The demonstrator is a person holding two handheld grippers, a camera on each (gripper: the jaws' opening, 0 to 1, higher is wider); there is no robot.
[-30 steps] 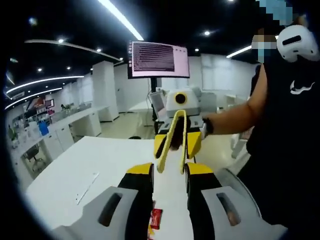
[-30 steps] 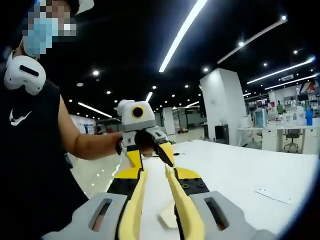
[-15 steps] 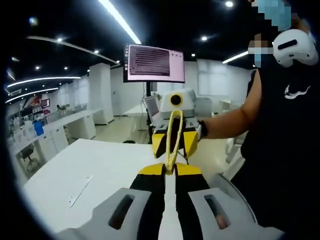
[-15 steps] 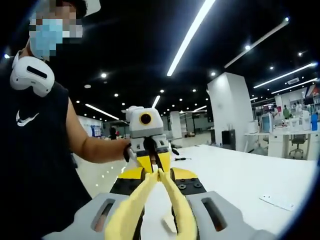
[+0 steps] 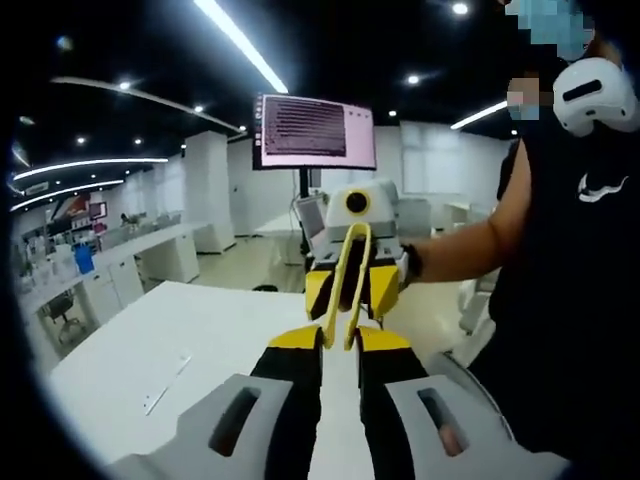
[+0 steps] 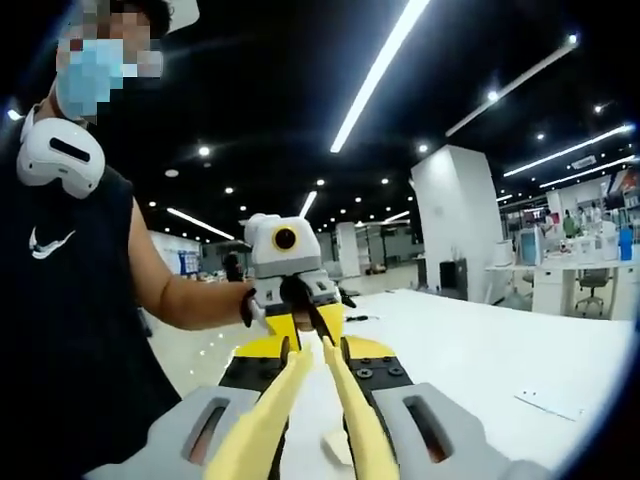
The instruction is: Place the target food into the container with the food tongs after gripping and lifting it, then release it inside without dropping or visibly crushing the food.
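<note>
Two grippers face each other above the white table (image 5: 150,350); the right gripper (image 6: 312,350) clasps yellow food tongs (image 6: 300,400), arms slightly parted; the left gripper (image 5: 340,340) stands a little open, empty.

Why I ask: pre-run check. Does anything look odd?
Yes: the yellow tongs held in the right claw point straight at the left claw, tips close to it, up above the white table, holding nothing.

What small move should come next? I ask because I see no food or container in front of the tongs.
Probably tilt both grippers down toward the white table. The right gripper holds the yellow tongs, tips slightly apart and empty, raised facing the left gripper.
</note>
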